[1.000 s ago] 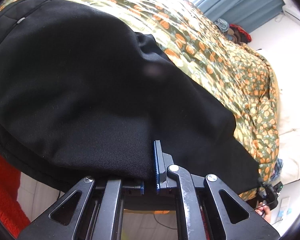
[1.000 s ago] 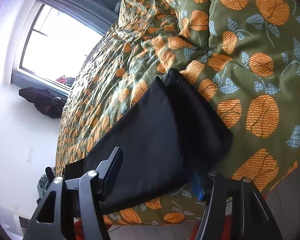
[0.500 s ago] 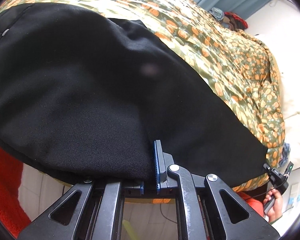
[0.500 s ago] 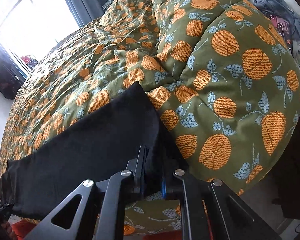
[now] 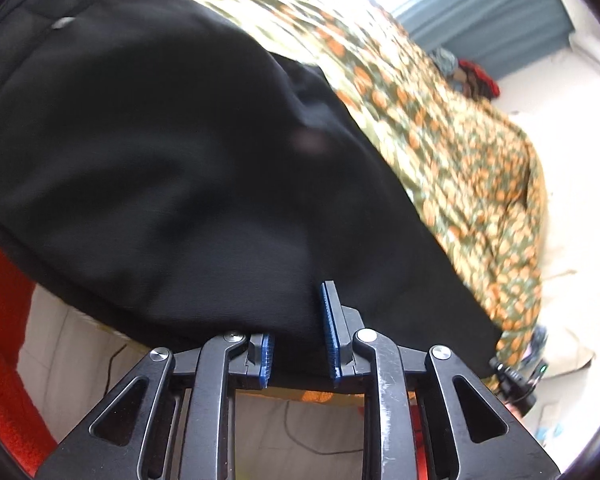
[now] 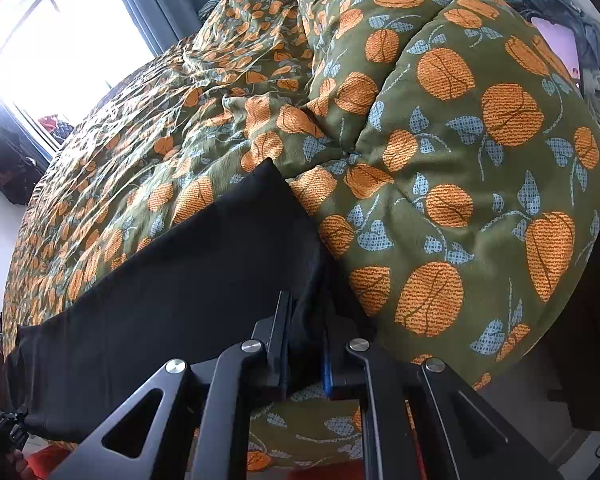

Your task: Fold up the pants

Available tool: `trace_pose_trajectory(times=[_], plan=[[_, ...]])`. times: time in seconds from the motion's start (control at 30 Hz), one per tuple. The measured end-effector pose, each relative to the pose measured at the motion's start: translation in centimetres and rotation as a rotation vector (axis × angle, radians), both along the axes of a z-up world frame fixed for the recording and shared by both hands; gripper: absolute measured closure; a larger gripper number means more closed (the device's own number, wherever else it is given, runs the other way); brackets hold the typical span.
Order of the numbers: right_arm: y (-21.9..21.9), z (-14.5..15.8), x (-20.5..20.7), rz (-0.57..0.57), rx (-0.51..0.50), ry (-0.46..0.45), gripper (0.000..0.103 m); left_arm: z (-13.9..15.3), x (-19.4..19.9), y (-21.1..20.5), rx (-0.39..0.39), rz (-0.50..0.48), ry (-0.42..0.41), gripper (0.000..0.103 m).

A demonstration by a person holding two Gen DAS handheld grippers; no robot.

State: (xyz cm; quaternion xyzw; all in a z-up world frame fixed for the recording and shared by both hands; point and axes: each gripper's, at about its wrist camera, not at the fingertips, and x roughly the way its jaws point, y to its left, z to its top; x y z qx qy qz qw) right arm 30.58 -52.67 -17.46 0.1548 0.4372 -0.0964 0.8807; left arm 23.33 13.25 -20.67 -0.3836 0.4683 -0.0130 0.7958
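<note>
While the right gripper (image 6: 305, 344) clamps their corner, the black pants (image 6: 172, 280) lie flat ahead; the left gripper (image 5: 298, 332) has just parted, fabric between.

One pair of black pants (image 6: 188, 280), one orange-patterned duvet (image 6: 460, 160), one window (image 6: 60, 40) — and two claws (image 5: 298, 344) (image 6: 306, 344).

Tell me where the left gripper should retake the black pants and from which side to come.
Grip the near edge of the black pants where it overhangs the bed's side. The left gripper, jaws just opened, already straddles it, pads apparently clear. Come in from the bedside: probably only that hanging edge offers a free fold. The right gripper clamps the other end on the quilt.
</note>
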Motion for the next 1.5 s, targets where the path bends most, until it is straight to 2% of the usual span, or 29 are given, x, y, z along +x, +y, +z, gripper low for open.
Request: trace_pose_trajectory(times=[0.03,0.07,0.13,0.2,0.3,0.43,0.5,0.53,0.57,0.6,0.63,0.67,0.7,0.73,0.8,0.87,0.93,1.03,1.1,1.17,1.3,1.37,1.43,1.5], plan=[[0.0,0.0,0.0,0.0,0.0,0.0,0.091,-0.1,-0.1,0.5,-0.009,0.01,-0.003,0.083],[0.0,0.0,0.0,0.0,0.001,0.0,0.091,-0.2,-0.1,0.8,-0.014,0.014,-0.004,0.091],[-0.1,-0.1,0.0,-0.003,0.006,0.001,0.091,-0.1,-0.3,0.9,-0.011,0.016,-0.018,0.097],[-0.2,-0.1,-0.1,-0.006,0.013,0.002,0.091,0.5,-0.4,0.1,0.044,0.0,-0.02,0.099],[-0.1,-0.1,-0.2,-0.008,0.011,0.003,0.091,0.9,-0.9,-1.0,0.12,-0.018,-0.001,0.099],[0.0,-0.1,-0.3,-0.01,0.005,0.005,0.092,-0.6,-0.8,-1.1,0.152,-0.036,0.054,0.098],[0.1,0.1,-0.4,-0.012,0.001,-0.001,0.092,-0.6,-0.7,-1.5,0.198,-0.06,0.075,0.093],[0.2,0.3,-0.6,-0.012,-0.006,-0.012,0.09,-0.4,-0.7,-1.7,0.229,-0.07,0.094,0.084],[0.3,0.6,-0.9,-0.01,-0.016,-0.027,0.086,-0.1,-0.8,-2.0,0.27,-0.082,0.114,0.076],[0.4,1.0,-1.3,-0.015,-0.034,-0.045,0.077,0.3,-1.0,-2.1,0.301,-0.09,0.129,0.07],[0.5,1.6,-1.8,-0.029,-0.057,-0.071,0.057,0.6,-1.6,-2.1,0.327,-0.099,0.142,0.056],[0.4,2.2,-2.6,-0.058,-0.088,-0.1,0.043,0.9,-2.3,-2.1,0.35,-0.104,0.149,0.048],[0.4,3.0,-3.6,-0.102,-0.124,-0.145,0.026,1.4,-3.2,-2.1,0.371,-0.106,0.15,0.047],[0.2,4.0,-5.1,-0.156,-0.163,-0.211,0.024,1.8,-3.9,-2.1,0.396,-0.109,0.151,0.047],[0.3,5.5,-7.6,-0.234,-0.223,-0.315,0.024,3.3,-4.9,-2.2,0.455,-0.122,0.134,0.047],[0.5,6.2,-9.0,-0.252,-0.24,-0.38,0.024,5.5,-4.4,-3.2,0.51,-0.166,0.068,0.047],[0.8,6.1,-9.0,-0.237,-0.235,-0.386,0.024,7.3,-2.9,-4.9,0.517,-0.227,0.003,0.042],[0.6,5.8,-7.8,-0.216,-0.216,-0.347,0.024,9.4,1.2,-9.9,0.465,-0.381,-0.102,0.031],[0.8,5.5,-7.4,-0.21,-0.21,-0.338,0.024,9.7,4.8,-14.9,0.432,-0.522,-0.155,0.03],[1.1,5.5,-7.2,-0.2,-0.221,-0.333,0.024,9.4,7.7,-18.8,0.439,-0.603,-0.199,0.03],[2.4,5.3,-6.9,-0.157,-0.283,-0.315,0.024,6.3,13.6,-24.6,0.48,-0.659,-0.13,0.031],[2.8,5.2,-6.8,-0.138,-0.304,-0.306,0.024,4.8,14.5,-26.8,0.526,-0.682,-0.085,0.031],[2.7,5.2,-6.9,-0.133,-0.306,-0.307,0.024,3.0,14.1,-28.1,0.594,-0.693,-0.045,0.032],[2.4,5.2,-7.0,-0.133,-0.295,-0.307,0.024,2.0,12.7,-28.5,0.62,-0.711,-0.024,0.033]])
